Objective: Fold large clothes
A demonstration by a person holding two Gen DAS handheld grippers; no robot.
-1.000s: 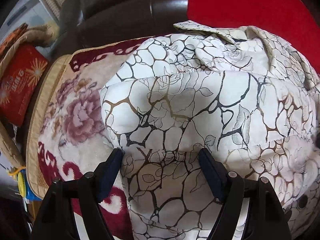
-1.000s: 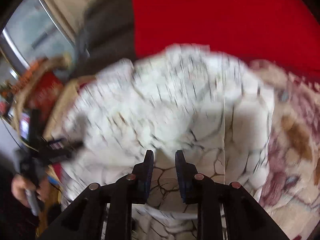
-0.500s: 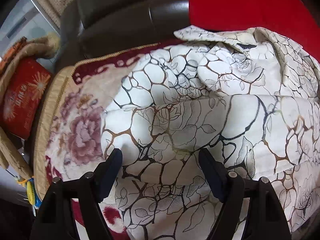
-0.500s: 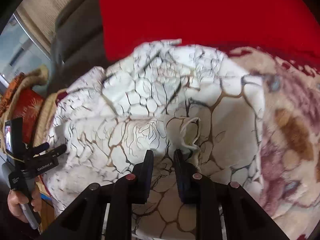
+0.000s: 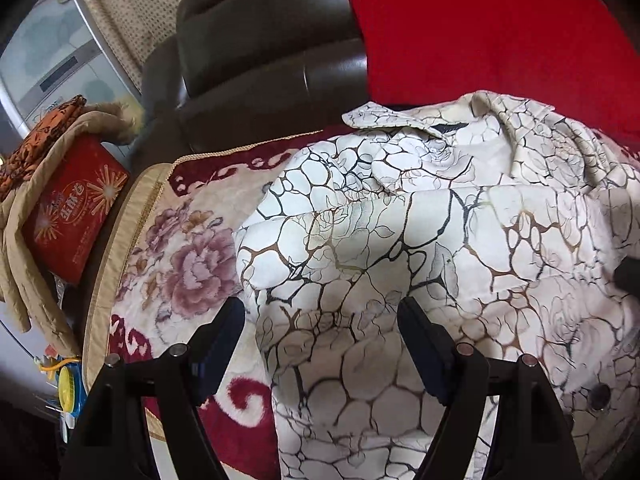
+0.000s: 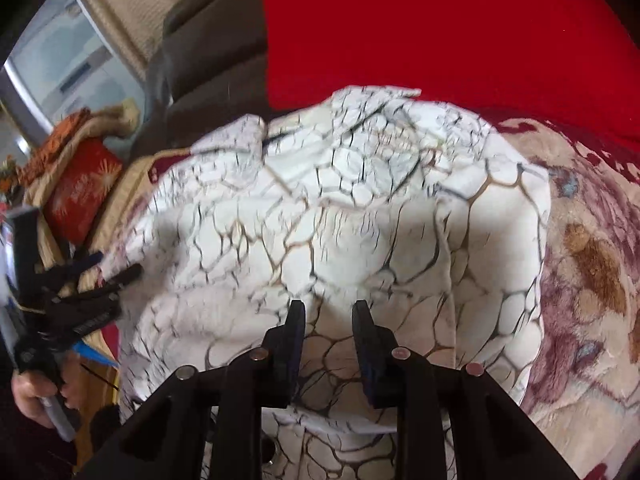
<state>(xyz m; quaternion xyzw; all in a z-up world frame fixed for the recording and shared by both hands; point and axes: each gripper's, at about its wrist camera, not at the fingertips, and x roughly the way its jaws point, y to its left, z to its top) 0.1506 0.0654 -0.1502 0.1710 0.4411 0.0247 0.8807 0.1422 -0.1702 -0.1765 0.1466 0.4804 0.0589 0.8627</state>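
- Left gripper (image 5: 320, 320), foreground of the left wrist view: jaws spread wide and clamping nothing; the left finger stands over the floral blanket, the right over the garment, whose cloth lies beneath the gap.
- Right gripper (image 6: 328, 312), foreground of the right wrist view: jaws set narrow and opening; patterned cloth shows through the gap below them, but no fold is pinched between the pads.
- White garment (image 5: 420, 240), printed with a black and gold crackle pattern: heaped in broad folds on the blanket, directly ahead of both grippers; its collar lies at the far edge, next to the red cloth. A dark button shows near the lower right of the left wrist view.
- Floral blanket (image 5: 188, 268), cream with mauve flowers and a dark red border: spread under the garment, exposed on either side of it.
- Person's hand (image 6: 32, 396), at the left edge of the right wrist view, gripping the left gripper's handle.
- Red box (image 5: 72, 212), left of the blanket, beside tan cloth.
- Dark sofa back (image 5: 260, 60) and red cloth (image 5: 480, 28), farthest, behind the garment.
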